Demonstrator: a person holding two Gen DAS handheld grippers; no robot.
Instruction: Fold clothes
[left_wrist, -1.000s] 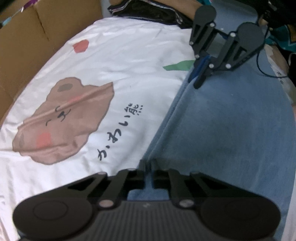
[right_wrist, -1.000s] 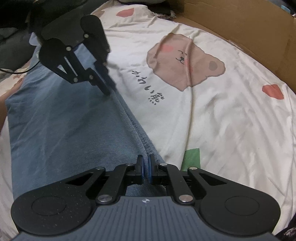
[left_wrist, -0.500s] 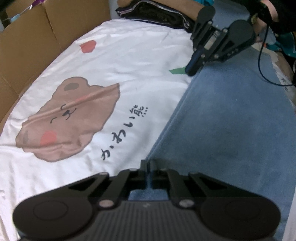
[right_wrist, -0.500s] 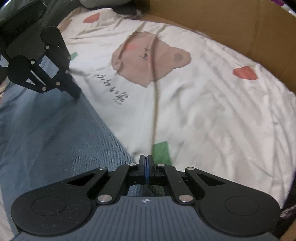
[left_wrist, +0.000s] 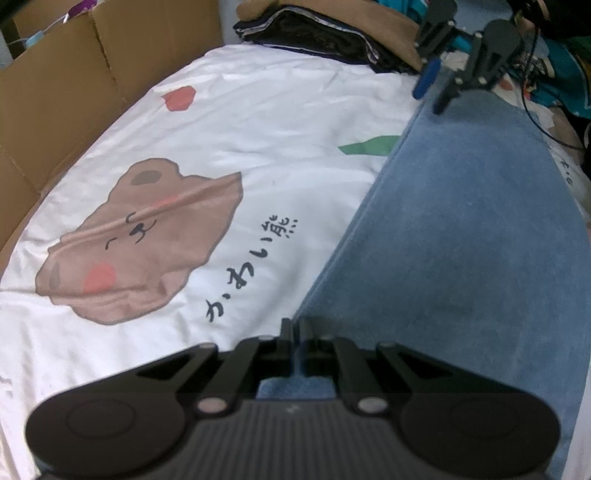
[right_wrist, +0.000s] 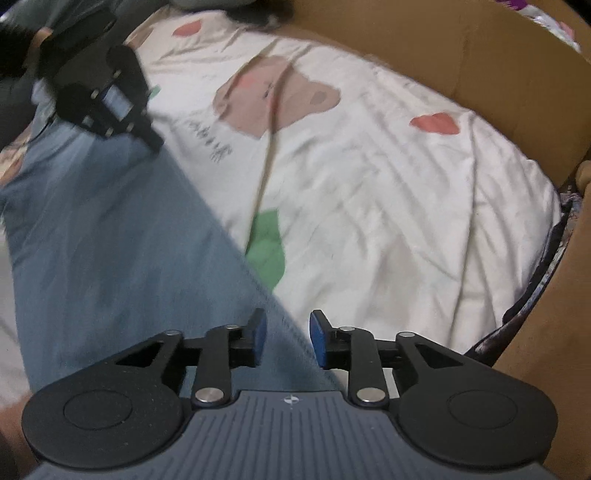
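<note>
The left gripper (left_wrist: 295, 328) is pinched tight on the near edge of the blue garment (left_wrist: 461, 251), which lies flat on the white bear-print sheet (left_wrist: 258, 122). At the cloth's other end, the right gripper (right_wrist: 284, 332) has just been opening — its blue pads (right_wrist: 317, 332) straddle the hem without pressing it. Beyond stand cardboard walls (left_wrist: 55, 96) and a dark clothes pile (left_wrist: 325, 37).

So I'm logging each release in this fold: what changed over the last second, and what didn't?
The right gripper has just been opening: it let go of the blue garment edge, which now lies loose between its pads, and drew back along that edge, away from the left gripper. The left gripper stays shut on the garment's edge, unmoved; the bear-print sheet lies as before.
</note>
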